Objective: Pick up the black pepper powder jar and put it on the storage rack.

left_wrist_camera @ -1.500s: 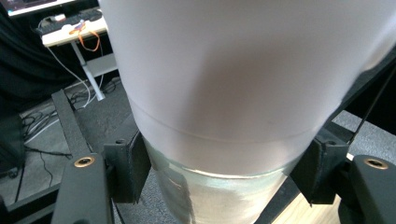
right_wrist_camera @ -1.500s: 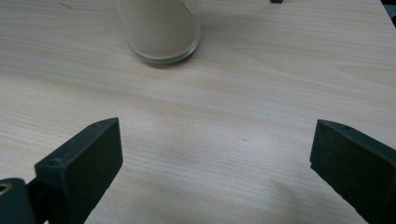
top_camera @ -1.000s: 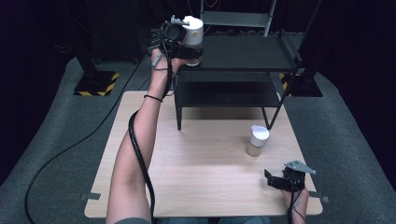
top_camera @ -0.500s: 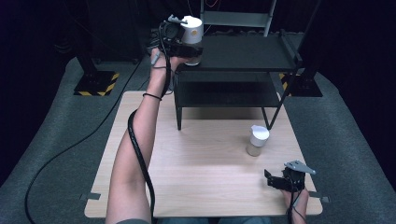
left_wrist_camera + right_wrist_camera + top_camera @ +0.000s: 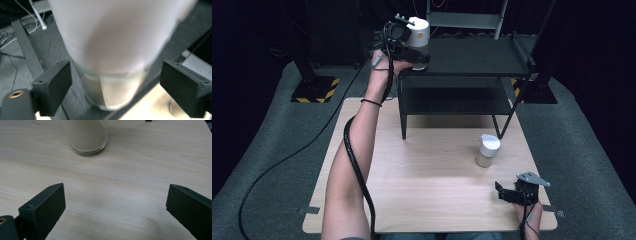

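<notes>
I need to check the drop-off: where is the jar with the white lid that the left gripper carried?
In the high view the jar stands at the left front corner of the black shelf's top. The left gripper is beside it, its jaws just opened and clear of the glass.

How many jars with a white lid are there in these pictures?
2. One jar stands on the black shelf, between the left gripper's open jaws. The other jar stands on the wooden table.
</notes>
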A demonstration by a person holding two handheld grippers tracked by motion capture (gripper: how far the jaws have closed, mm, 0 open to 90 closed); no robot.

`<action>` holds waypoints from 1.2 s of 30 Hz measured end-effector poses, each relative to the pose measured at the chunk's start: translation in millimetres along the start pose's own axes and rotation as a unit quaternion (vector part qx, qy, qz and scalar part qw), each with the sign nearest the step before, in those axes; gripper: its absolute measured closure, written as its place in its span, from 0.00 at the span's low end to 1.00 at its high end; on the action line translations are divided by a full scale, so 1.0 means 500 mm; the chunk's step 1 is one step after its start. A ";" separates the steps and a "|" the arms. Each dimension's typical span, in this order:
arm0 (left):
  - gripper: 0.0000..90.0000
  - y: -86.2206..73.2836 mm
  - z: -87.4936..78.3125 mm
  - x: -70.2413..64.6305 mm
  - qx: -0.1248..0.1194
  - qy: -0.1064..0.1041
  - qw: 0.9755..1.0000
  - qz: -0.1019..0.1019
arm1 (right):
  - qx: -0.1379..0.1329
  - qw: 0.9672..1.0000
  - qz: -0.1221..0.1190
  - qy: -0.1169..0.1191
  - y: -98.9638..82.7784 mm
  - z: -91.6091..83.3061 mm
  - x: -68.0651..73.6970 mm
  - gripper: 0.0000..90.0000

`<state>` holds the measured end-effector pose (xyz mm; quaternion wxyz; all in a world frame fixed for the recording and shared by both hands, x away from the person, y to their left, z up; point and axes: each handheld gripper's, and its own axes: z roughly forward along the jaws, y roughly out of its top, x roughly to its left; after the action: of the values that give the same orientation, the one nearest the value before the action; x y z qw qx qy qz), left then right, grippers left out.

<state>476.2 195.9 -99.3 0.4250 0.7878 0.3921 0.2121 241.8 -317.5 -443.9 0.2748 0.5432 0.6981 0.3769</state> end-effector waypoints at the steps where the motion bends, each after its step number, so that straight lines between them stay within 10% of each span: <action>1: 0.06 0.002 -0.005 -0.003 0.006 0.002 1.000 0.002 | 0.000 1.000 0.000 0.000 0.000 0.000 0.000 0.02; 17: 0.00 -0.098 -0.075 -0.053 0.044 0.000 0.997 0.057 | 0.003 1.000 -0.001 -0.002 0.002 0.001 0.003 0.02; 29: 0.00 -0.292 -0.040 -0.078 0.060 -0.019 0.996 0.061 | 0.003 1.000 -0.001 -0.003 0.002 0.001 0.003 0.02; 36: 0.00 -0.418 0.019 -0.109 0.093 0.028 0.994 0.049 | 0.004 1.000 -0.003 -0.004 0.003 0.001 0.004 0.02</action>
<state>358.3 217.0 -279.0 0.3275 0.8358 0.3832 0.2174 242.5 -315.2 -443.0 0.2761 0.5435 0.7004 0.3712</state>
